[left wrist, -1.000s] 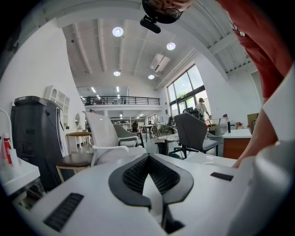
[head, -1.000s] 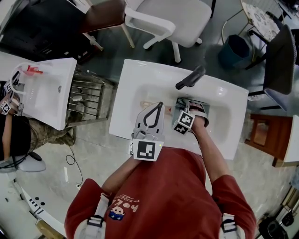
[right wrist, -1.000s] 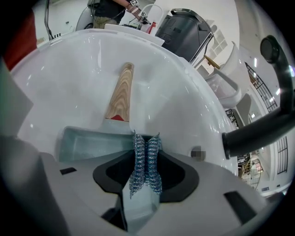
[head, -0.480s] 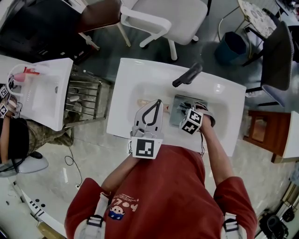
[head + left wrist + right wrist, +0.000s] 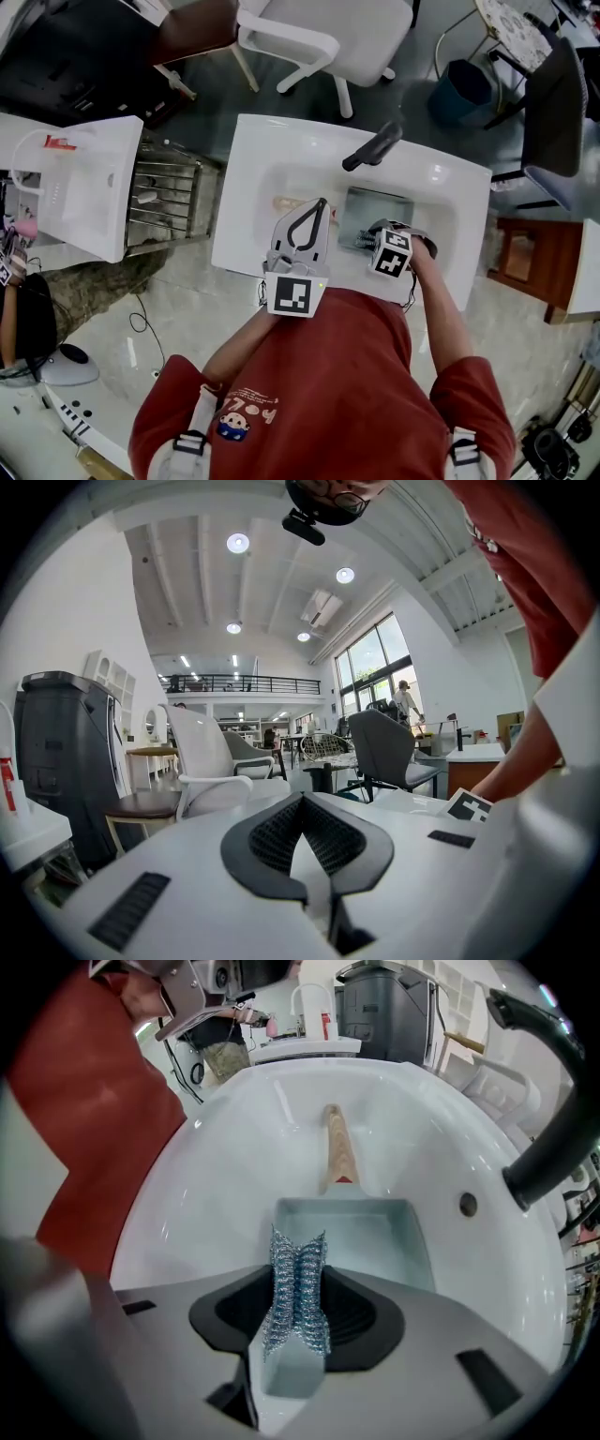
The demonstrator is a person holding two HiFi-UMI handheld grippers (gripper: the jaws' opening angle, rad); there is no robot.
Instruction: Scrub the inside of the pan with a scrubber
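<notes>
Scrubbing duty falls to the right gripper [image 5: 297, 1309], whose jaws are pressed narrowly onto a silvery-blue wad of metal mesh scrubber [image 5: 294, 1265], squeezing it into a tall, pinched column that sticks out past the tips. That leaves a working end free to rub with. The square grey pan with a pale wooden handle [image 5: 352, 1232] lies flat on the floor of the white ceramic sink [image 5: 281, 150], below the black faucet [image 5: 375, 148], its handle pointing to the person's left. The basin probably keeps it from sliding under pressure. The scrubber sits over the pan's near edge. Whether it actually touches the pan's floor is hard to say, since the gripper body hides the contact.

The left gripper [image 5: 302, 817] is parked above the sink's near rim, clear of the work and aimed out at the room rather than down. Its jaws are closed tip to tip, with nothing between them.
</notes>
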